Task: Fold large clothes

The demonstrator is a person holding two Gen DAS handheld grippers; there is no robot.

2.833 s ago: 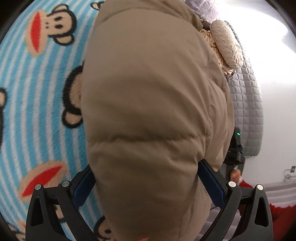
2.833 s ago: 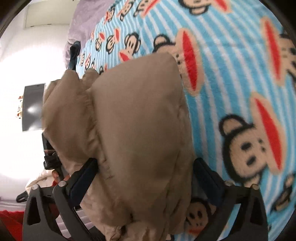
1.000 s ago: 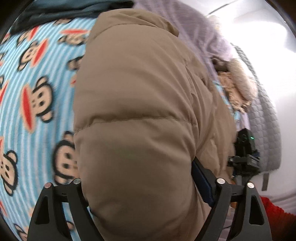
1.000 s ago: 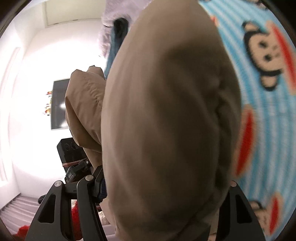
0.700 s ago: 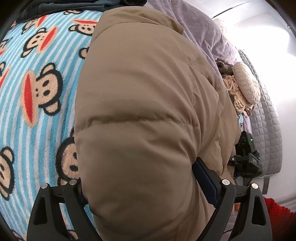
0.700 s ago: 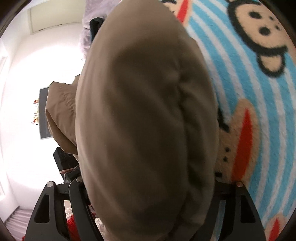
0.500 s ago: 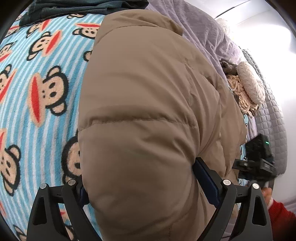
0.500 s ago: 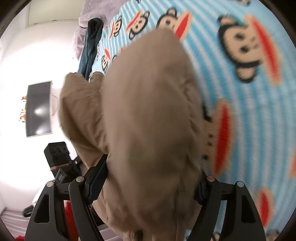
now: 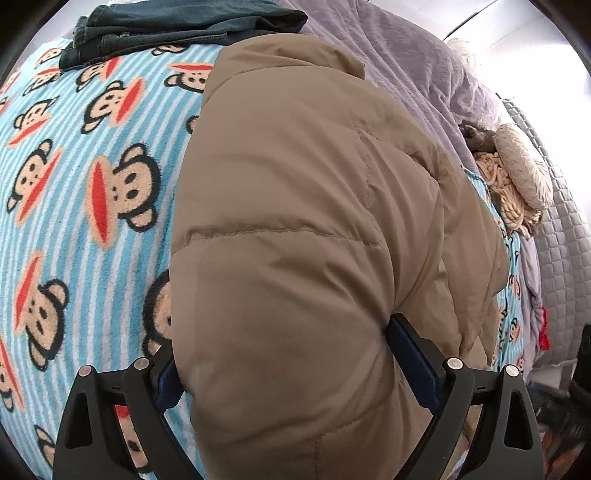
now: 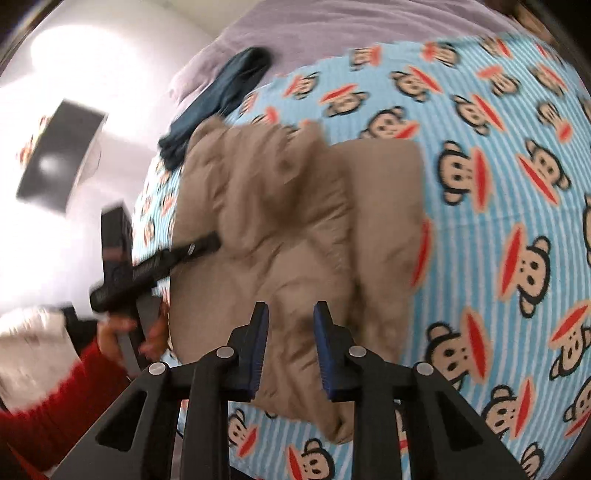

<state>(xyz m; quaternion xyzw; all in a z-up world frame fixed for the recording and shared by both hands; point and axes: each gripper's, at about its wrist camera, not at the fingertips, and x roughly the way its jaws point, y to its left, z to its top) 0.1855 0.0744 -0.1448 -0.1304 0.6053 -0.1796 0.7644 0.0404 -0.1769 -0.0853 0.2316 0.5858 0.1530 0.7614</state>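
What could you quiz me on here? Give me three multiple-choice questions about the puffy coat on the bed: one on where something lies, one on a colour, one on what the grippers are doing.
1. Where do the dark jeans lie?
A. At the blanket's far edge, beyond the coat
B. On top of the coat
C. On the floor

2. What colour is the puffy coat?
A. Red
B. Tan
C. Navy

3. What is between the right gripper's fingers?
A. A coat sleeve
B. The blanket
C. Nothing

Answers:
1 A: the jeans rest past the coat's collar, where the monkey-print blanket meets the purple cover.
2 B: the whole quilted shell is tan.
3 C: its jaws are closing on nothing above the coat, while the left gripper has the coat's bulk between its jaws.
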